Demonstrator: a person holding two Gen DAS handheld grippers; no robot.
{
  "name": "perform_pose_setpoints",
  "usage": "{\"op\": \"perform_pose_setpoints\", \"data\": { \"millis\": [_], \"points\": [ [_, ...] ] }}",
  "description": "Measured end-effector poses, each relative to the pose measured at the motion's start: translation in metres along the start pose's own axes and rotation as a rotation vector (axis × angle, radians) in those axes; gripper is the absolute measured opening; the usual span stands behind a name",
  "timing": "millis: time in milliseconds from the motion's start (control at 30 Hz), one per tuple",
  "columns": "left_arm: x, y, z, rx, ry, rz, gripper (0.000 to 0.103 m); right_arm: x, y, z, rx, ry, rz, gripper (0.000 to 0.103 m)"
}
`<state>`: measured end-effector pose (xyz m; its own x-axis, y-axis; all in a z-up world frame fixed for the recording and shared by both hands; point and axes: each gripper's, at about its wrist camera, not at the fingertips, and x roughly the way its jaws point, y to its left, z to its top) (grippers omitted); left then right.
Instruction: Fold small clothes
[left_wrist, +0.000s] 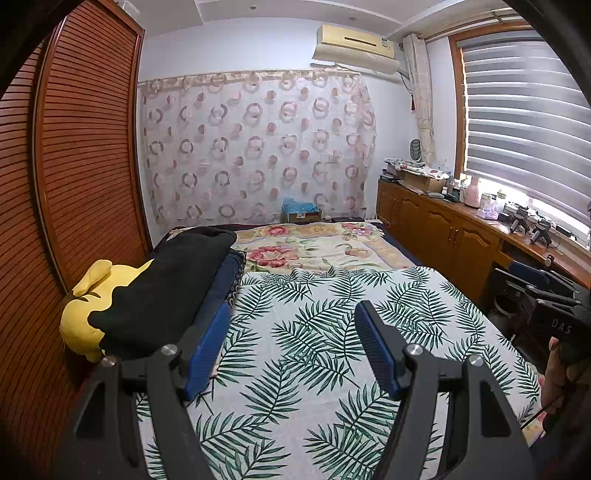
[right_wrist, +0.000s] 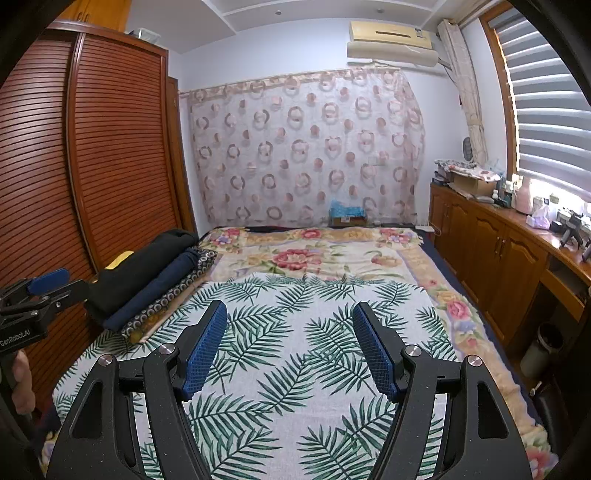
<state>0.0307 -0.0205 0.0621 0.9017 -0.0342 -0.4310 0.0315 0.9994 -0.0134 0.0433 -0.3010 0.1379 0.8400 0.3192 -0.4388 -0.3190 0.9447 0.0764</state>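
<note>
A stack of folded clothes lies along the bed's left side: a black garment (left_wrist: 162, 284) on top, a navy one (left_wrist: 231, 275) under it, and a dark patterned one (right_wrist: 173, 291) at the bottom. The stack also shows in the right wrist view (right_wrist: 144, 271). My left gripper (left_wrist: 291, 314) is open and empty above the leaf-print sheet (left_wrist: 325, 354), just right of the stack. My right gripper (right_wrist: 290, 314) is open and empty above the same sheet (right_wrist: 295, 369). The left gripper also appears at the left edge of the right wrist view (right_wrist: 48, 282).
A yellow plush toy (left_wrist: 83, 314) lies under the stack by the wooden wardrobe (left_wrist: 74, 166). A floral blanket (left_wrist: 310, 247) covers the bed's far half. Wooden cabinets (left_wrist: 439, 229) with clutter run along the right under the window. A curtain (left_wrist: 258, 147) hangs behind.
</note>
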Motion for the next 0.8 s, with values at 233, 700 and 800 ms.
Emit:
{"op": "perform_pose_setpoints", "data": {
  "millis": [233,700,800],
  "points": [
    [-0.0001,0.0003,0.0002,0.001,0.000,0.001,0.070,0.0000,-0.0003,-0.0019,0.001,0.003,0.002,0.072],
    [-0.0002,0.0004,-0.0003,0.000,-0.002,0.002,0.070,-0.0012,-0.0052,-0.0069,0.006,-0.005,-0.008,0.072],
    [-0.0004,0.0010,-0.0003,-0.002,-0.003,0.003,0.070,-0.0013,-0.0061,-0.0071,0.005,-0.004,-0.007,0.072]
  ]
}}
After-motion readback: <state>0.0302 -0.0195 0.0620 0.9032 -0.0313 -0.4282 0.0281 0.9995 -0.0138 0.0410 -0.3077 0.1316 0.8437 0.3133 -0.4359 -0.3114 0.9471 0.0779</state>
